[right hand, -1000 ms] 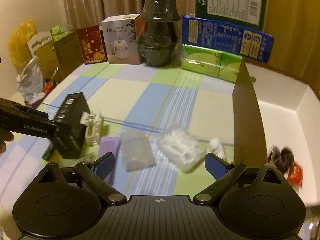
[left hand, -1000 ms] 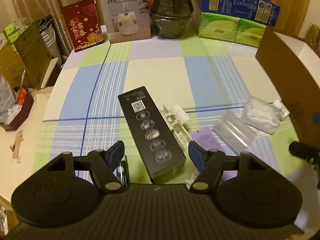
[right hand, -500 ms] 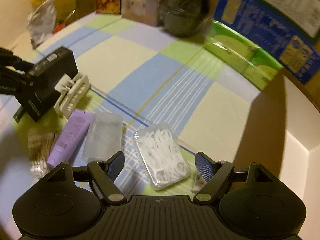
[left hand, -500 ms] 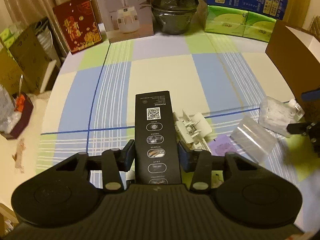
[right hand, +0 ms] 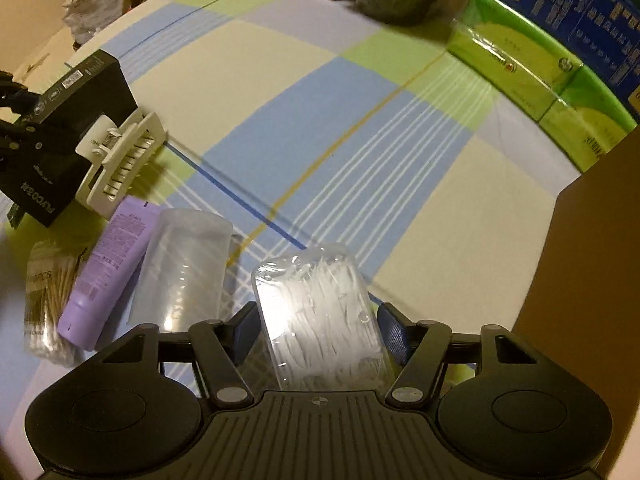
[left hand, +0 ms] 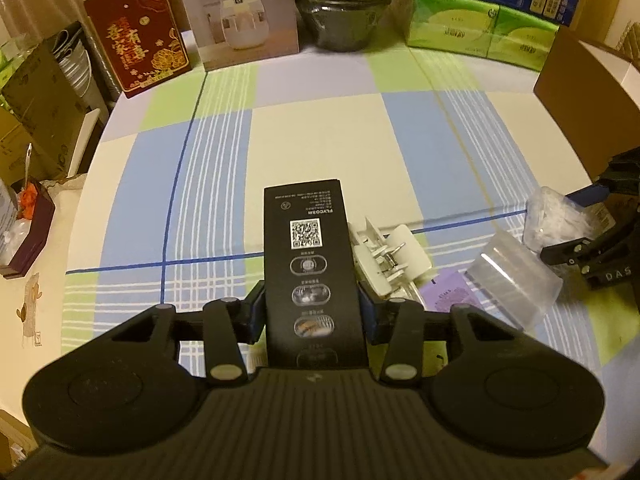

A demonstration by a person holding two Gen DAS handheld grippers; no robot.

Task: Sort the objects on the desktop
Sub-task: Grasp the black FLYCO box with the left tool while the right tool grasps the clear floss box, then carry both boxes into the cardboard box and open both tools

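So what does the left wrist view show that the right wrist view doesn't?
Left wrist only: the left gripper shut on the black box, and the red card at the back.

Right wrist only: the right gripper, its jaws just closing, around the floss pick box, and the cotton swab pack.

Both: the white clip, purple tube, clear container and brown carton.

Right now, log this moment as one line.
left gripper: shut on black box | right gripper: closing around floss-pick case, contact unclear
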